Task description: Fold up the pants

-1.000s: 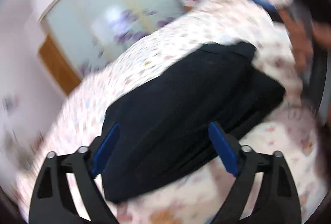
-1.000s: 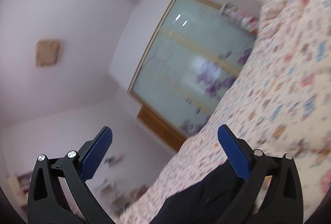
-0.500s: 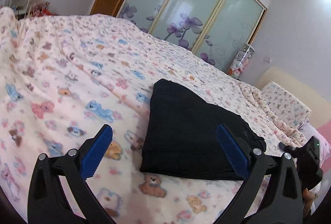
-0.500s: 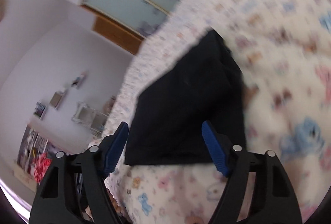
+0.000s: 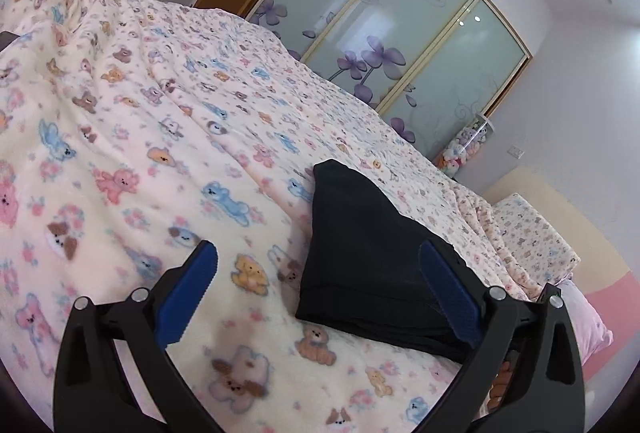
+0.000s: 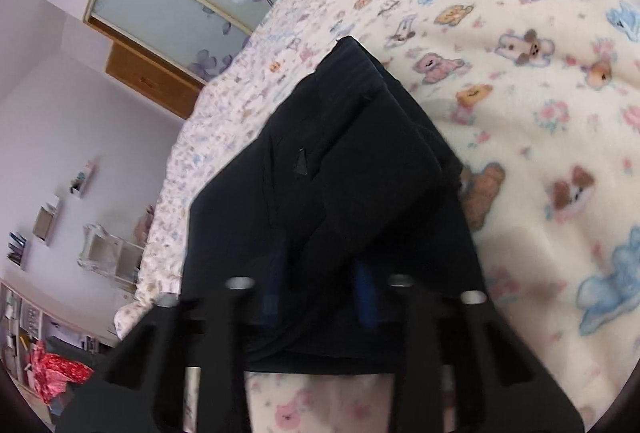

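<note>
In the lower right of my left wrist view, the pants (image 5: 360, 253) lie as a compact dark bundle on the teddy-bear blanket (image 5: 132, 153) that covers the bed, with their near edge stacked in several layers. From that I judge the main folds are done and only a last fold or some tidying is left. My left gripper (image 5: 320, 293) hangs released above the blanket, its blue pads (image 5: 188, 289) spread wide with nothing between them; the right pad overlaps the bundle in the picture, but I cannot tell that it touches the cloth. In the right wrist view the pants (image 6: 340, 173) fill the middle of the frame, running from the lower centre up to a narrow end near the upper middle, with a small pocket tab showing on the top layer. My right gripper (image 6: 320, 297) sits at the bottom centre with its pads close together and dark cloth in front of them and around them; the picture is blurred there, so I cannot tell whether it is clenched on the near edge of the pants or only pressed into it. Frosted wardrobe doors (image 5: 400, 33) with purple flowers stand in the upper part of the left view. If that near edge is held, I would take the next step to be 1 more fold toward the far end.
</note>
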### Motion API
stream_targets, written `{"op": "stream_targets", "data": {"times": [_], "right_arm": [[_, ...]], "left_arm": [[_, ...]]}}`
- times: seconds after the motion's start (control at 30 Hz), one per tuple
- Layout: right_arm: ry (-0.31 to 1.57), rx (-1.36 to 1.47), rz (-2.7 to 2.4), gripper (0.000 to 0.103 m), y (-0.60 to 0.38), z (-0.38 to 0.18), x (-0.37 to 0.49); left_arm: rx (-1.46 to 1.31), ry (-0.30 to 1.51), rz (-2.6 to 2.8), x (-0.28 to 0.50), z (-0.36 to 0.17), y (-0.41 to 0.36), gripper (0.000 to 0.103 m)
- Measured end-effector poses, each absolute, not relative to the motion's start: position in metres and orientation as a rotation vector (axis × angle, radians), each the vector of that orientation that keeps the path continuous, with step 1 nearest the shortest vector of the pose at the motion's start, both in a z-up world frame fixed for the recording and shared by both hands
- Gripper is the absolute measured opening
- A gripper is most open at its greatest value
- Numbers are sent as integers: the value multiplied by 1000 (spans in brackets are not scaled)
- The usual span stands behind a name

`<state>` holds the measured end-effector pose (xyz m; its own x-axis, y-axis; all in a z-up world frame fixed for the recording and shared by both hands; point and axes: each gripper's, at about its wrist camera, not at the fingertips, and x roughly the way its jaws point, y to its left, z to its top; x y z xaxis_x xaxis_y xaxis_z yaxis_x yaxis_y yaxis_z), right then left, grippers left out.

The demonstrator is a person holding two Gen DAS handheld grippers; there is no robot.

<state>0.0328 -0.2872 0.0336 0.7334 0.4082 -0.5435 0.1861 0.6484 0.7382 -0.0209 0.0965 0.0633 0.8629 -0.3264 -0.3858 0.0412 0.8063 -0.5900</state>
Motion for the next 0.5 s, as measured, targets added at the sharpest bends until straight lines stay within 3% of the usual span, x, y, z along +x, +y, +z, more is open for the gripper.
{"op": "stream_targets", "data": {"times": [0.23, 0.4, 0.5], "right_arm": [[750, 921, 157, 13, -275, 40, 7], [740, 874, 148, 12, -261, 40, 5], [788, 835, 137, 17, -266, 26, 16]], "left_arm": [[-589, 479, -207, -26, 69, 96, 101], [-560, 472, -201, -28, 71, 93, 101], [-562, 486, -194, -27, 69, 94, 101]]}}
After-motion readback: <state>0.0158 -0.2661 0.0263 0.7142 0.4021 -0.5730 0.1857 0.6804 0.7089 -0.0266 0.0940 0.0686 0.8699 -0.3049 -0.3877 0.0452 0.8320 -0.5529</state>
